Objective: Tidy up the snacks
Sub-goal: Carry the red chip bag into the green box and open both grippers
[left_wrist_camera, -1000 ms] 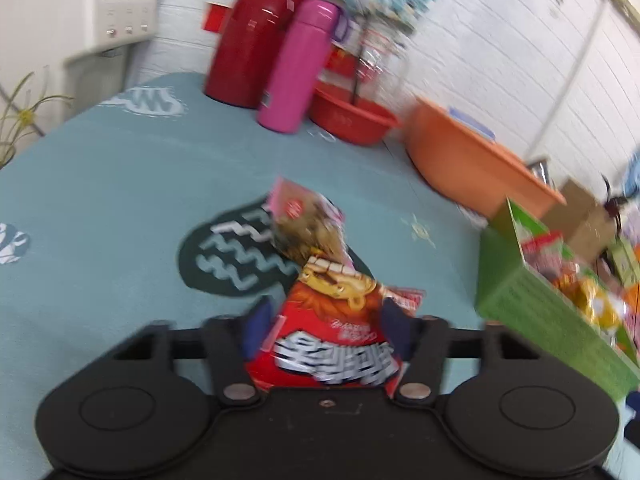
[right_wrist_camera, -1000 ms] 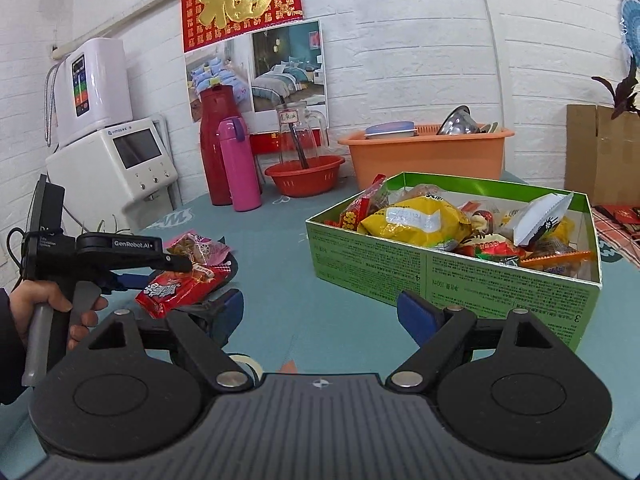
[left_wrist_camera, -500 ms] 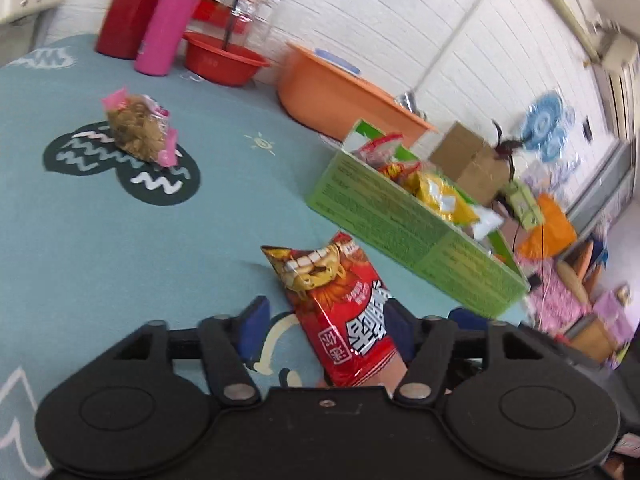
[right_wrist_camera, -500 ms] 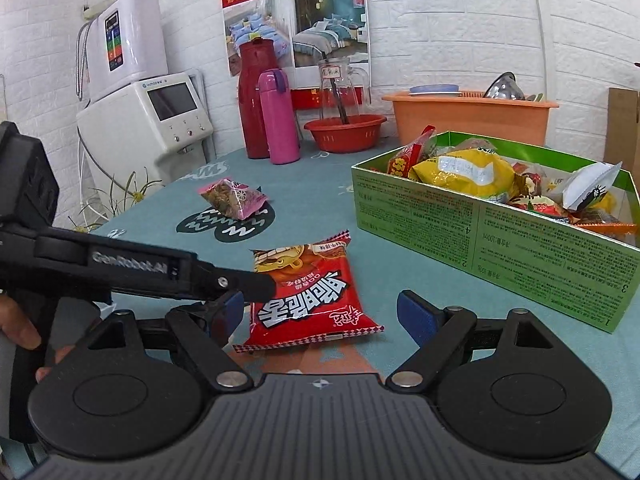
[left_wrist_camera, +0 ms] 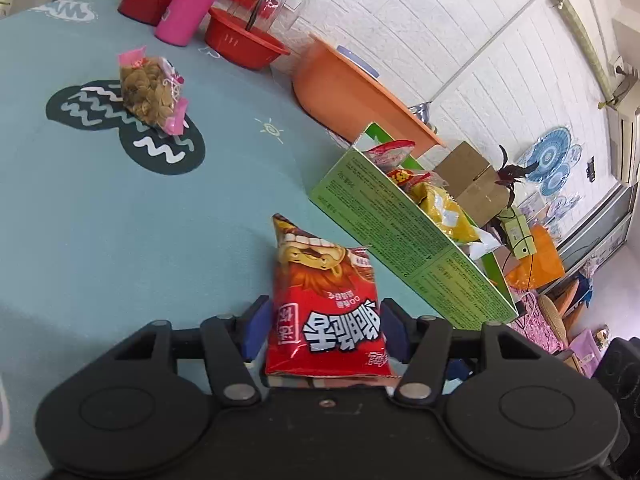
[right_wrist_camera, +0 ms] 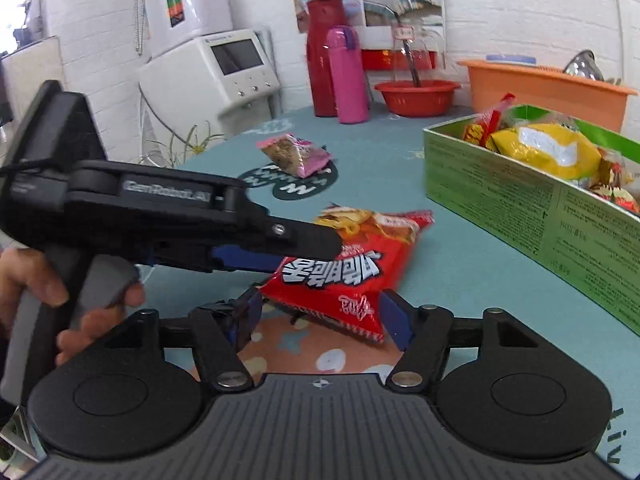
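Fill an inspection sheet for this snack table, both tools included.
Surface: teal tablecloth, dark wavy patches.
Job's things: red snack bag lying on the cloth; pink-edged bag farther off; green box holding many packets.
Clutter: red flask, pink bottle, red bowl, orange tub at the far edge.
Grippers: left tool open, jaws have just been opening, red snack bag between them, not pinched; right tool open, bag's near corner between its pads.
Cables: thin cord beside the white appliance.
Surroundings: white brick wall, cardboard box.
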Demonstrator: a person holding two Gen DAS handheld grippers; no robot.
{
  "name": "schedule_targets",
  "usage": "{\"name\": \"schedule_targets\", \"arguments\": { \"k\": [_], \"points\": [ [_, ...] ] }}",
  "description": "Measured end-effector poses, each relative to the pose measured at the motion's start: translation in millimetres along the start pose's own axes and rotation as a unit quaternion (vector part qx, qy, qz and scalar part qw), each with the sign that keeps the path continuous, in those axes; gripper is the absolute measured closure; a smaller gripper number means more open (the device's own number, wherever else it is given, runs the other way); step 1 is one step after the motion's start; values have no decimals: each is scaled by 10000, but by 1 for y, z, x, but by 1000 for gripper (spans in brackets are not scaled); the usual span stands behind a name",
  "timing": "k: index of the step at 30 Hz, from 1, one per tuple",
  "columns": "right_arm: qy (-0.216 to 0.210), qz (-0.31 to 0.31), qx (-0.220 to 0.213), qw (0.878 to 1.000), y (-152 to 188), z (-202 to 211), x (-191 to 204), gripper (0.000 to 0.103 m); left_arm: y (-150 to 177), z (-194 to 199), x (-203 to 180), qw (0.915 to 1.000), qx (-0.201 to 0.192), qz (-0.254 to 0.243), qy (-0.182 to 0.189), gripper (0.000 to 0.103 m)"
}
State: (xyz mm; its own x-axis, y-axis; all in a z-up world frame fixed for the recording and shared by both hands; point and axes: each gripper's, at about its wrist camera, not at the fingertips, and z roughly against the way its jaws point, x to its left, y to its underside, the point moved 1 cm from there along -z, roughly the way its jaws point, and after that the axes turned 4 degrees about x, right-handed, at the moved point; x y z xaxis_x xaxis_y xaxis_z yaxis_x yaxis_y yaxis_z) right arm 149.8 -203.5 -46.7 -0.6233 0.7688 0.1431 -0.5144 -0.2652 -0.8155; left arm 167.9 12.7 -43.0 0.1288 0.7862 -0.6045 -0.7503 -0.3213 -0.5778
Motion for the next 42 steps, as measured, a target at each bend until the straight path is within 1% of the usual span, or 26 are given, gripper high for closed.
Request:
{"name": "schedule_targets", "arguments": {
  "k": [2, 6, 8, 9, 10, 11, 12, 13, 16, 21, 26, 29, 34, 37, 42],
  "points": [
    [210, -37, -15, 9998, -4, -2, -3, 0, -2, 0, 2, 10000, 38, 58, 25, 3],
    [27, -361, 69, 9993, -9, -11, -12, 0, -5, 1, 3, 10000, -12, 16, -27, 4],
    [82, -461, 173, 9988, -9, -19, -14, 2, -5, -4, 3, 10000, 63, 2, -51, 11],
    [93, -507, 229, 9984, -8, -23, -15, 4, -4, -6, 3, 10000, 77, -47, -40, 26],
    [57, -552, 153, 9983, -6, -23, -15, 9, -3, -9, 1, 9998, 80, -120, -96, 36],
    [52, -588, 137, 9982, -5, -23, -15, 11, -1, -9, -1, 9996, 46, -210, -183, 37],
    [113, -566, 142, 9982, -4, -22, -13, 17, 0, -9, -3, 9994, 32, -247, -240, 35],
    [154, -524, 151, 9984, -3, -21, -11, 21, 1, -9, -4, 9994, 34, -221, -268, 35],
    [260, -467, 64, 9986, -3, -11, -8, 21, 2, -5, -11, 9995, -17, -223, -227, 35],
    [490, -336, -533, 9968, -15, 18, -7, 21, -11, 10, -42, 9980, -385, -509, -5, 36],
    [747, -266, -1167, 9900, -32, 44, -20, 21, -32, 11, -80, 9931, -665, -931, 262, 36],
    [878, -287, -1397, 9859, -40, 50, -37, 21, -44, 1, -101, 9896, -714, -1202, 327, 36],
    [1148, -407, -1619, 9793, -53, 52, -67, 21, -63, -31, -129, 9861, -697, -1453, 404, 36],
    [1327, -518, -1705, 9750, -58, 53, -88, 21, -76, -55, -139, 9854, -629, -1506, 479, 36],
    [1464, -712, -1730, 9714, -66, 45, -124, 23, -97, -94, -150, 9854, -479, -1534, 561, 36]
  ]
}}
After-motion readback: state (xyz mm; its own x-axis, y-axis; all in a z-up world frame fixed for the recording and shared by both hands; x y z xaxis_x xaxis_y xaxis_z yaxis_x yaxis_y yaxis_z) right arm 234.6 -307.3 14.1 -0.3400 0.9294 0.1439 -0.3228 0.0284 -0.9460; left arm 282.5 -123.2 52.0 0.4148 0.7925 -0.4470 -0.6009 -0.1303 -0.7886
